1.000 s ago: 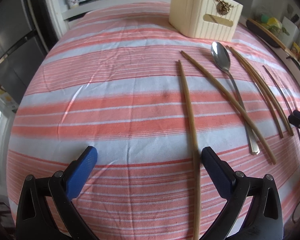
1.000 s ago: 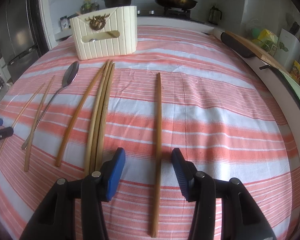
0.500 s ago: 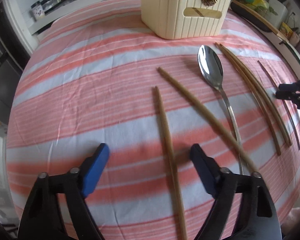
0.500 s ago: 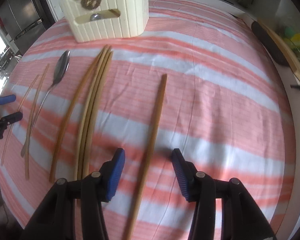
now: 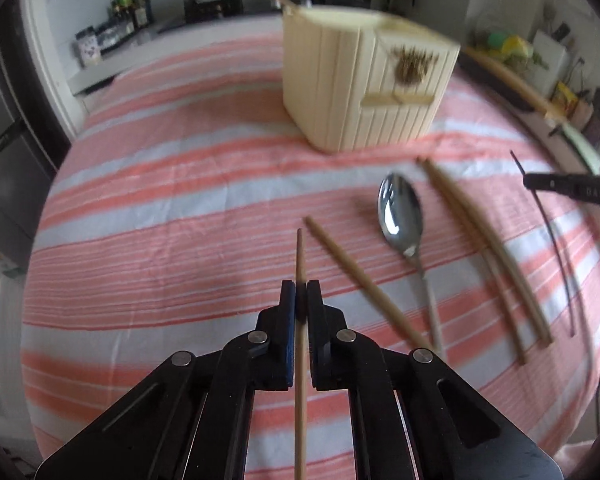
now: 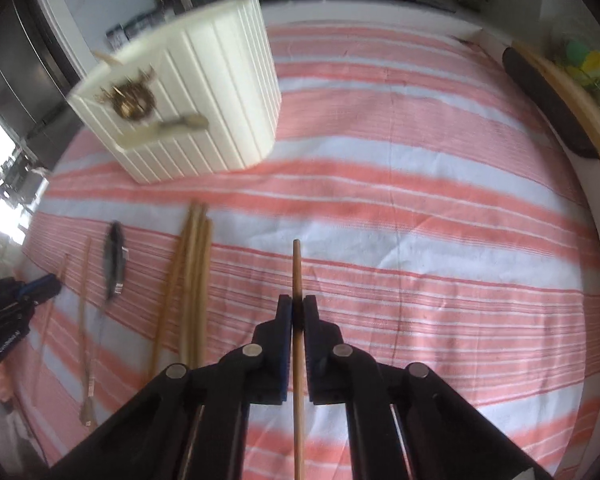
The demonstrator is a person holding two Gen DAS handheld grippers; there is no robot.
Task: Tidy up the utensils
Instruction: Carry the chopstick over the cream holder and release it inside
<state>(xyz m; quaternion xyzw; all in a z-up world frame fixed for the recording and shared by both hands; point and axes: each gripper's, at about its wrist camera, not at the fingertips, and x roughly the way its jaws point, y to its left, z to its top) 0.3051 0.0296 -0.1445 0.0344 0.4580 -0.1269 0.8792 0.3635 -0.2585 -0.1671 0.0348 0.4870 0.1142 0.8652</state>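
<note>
my left gripper pinches one chopstick lengthwise between its jaws, my right gripper clamps another chopstick likewise, tips aimed ahead at the cream holder so each should drop in end-first.

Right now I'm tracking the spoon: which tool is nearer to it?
Left. The left tool sits just left of the spoon, one loose chopstick between. The right tool is farther right, beyond the chopstick bundle.

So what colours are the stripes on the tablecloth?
The tablecloth has pink-orange and white stripes, clearest in the right wrist view.
</note>
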